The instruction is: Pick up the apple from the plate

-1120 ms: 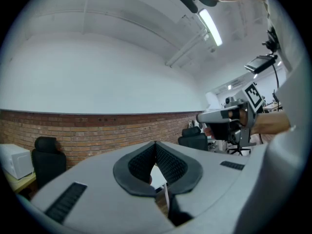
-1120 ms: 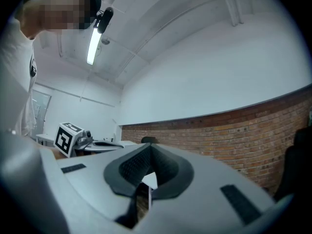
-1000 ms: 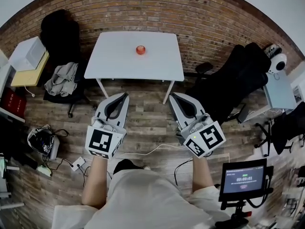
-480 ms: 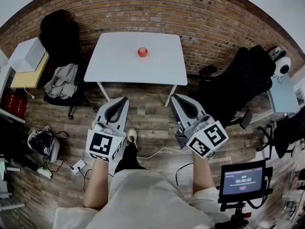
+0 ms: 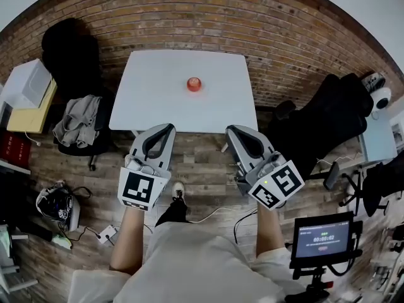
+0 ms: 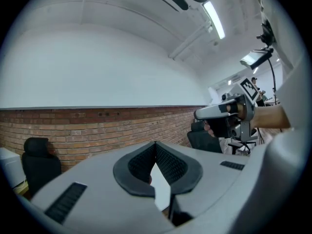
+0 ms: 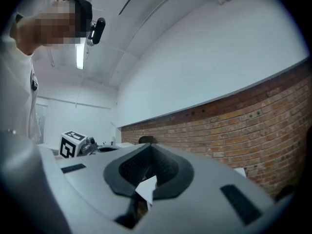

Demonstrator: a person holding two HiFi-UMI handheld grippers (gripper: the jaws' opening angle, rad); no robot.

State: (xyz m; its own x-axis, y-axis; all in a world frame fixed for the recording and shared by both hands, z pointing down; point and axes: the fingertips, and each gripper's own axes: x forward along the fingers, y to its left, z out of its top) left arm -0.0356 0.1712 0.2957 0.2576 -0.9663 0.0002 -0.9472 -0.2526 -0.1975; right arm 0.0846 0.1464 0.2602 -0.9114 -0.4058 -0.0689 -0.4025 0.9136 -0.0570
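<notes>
Resting on the table (image 5: 151,87), the apple (image 5: 194,84) looks red.

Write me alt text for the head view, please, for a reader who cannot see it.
From above, a person holds the left gripper and right gripper, both shut and empty, over wooden floor, pointed toward a white table. A red apple sits near the table's middle, beyond both grippers.

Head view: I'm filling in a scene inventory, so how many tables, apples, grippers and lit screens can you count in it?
Table: 1
Apple: 1
Grippers: 2, the left gripper and the right gripper
Screen: 1
Total: 5
</notes>
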